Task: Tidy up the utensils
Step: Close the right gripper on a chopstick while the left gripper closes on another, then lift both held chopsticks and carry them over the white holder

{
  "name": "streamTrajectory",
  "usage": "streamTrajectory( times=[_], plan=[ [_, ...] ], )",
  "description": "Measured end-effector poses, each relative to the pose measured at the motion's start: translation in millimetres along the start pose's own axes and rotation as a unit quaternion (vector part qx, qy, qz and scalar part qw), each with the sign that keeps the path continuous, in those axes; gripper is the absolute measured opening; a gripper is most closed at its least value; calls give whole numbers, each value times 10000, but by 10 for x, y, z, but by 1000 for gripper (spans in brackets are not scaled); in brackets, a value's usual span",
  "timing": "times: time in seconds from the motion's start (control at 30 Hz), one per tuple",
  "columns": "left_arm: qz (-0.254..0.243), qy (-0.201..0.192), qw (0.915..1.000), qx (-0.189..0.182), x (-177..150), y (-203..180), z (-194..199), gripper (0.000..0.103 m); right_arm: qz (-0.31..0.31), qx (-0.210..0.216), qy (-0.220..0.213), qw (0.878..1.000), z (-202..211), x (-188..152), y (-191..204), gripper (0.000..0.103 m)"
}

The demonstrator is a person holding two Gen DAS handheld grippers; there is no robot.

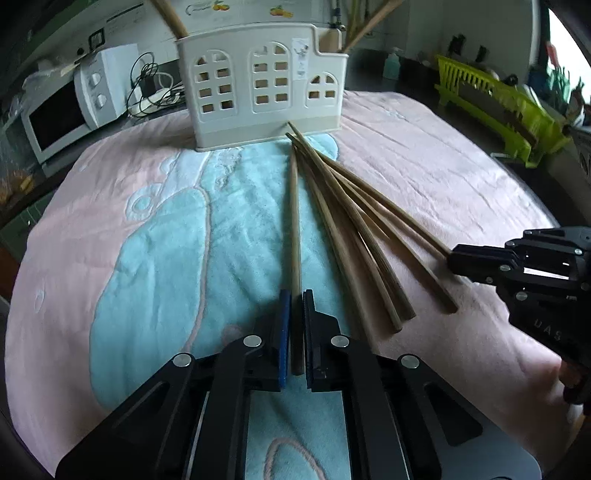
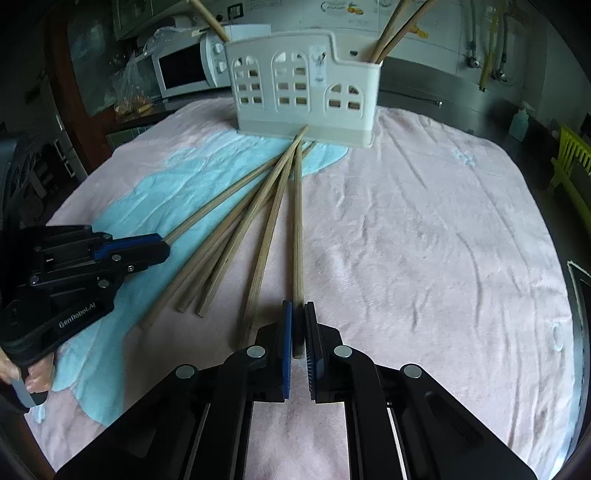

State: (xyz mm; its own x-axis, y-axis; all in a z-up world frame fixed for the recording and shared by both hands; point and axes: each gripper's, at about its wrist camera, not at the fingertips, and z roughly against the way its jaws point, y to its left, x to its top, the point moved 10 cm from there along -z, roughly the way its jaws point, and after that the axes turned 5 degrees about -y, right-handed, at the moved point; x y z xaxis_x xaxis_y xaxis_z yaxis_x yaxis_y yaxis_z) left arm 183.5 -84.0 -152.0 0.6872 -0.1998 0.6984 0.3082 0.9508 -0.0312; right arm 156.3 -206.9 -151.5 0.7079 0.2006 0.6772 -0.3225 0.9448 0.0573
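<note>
Several wooden chopsticks (image 1: 354,221) lie fanned on a pink and blue towel (image 1: 147,221), tips pointing at a cream utensil holder (image 1: 264,88) with arched cut-outs. My left gripper (image 1: 295,299) is shut on the thick end of one chopstick (image 1: 294,221) lying on the towel. My right gripper (image 2: 298,310) is shut on the thick end of another chopstick (image 2: 297,221). The holder (image 2: 303,85) has a few chopsticks (image 2: 391,33) standing in it. Each gripper shows in the other's view: the right one (image 1: 452,258), the left one (image 2: 164,247).
A white microwave (image 1: 62,110) with tangled cables stands behind the towel at the left. A lime green dish rack (image 1: 495,99) stands at the right. A soap bottle (image 2: 519,122) stands on the steel counter at the far right.
</note>
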Motion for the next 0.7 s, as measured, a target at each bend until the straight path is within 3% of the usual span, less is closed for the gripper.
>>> streamTrajectory(
  times=[0.37, 0.7],
  plan=[
    [431, -916, 9949, -39, 460, 318, 468, 5, 91, -45, -946, 9955, 600, 572, -38, 7],
    [777, -1523, 9852, -73, 842, 508, 586, 5, -101, 91, -1357, 9907, 661, 1072, -39, 7]
  ],
)
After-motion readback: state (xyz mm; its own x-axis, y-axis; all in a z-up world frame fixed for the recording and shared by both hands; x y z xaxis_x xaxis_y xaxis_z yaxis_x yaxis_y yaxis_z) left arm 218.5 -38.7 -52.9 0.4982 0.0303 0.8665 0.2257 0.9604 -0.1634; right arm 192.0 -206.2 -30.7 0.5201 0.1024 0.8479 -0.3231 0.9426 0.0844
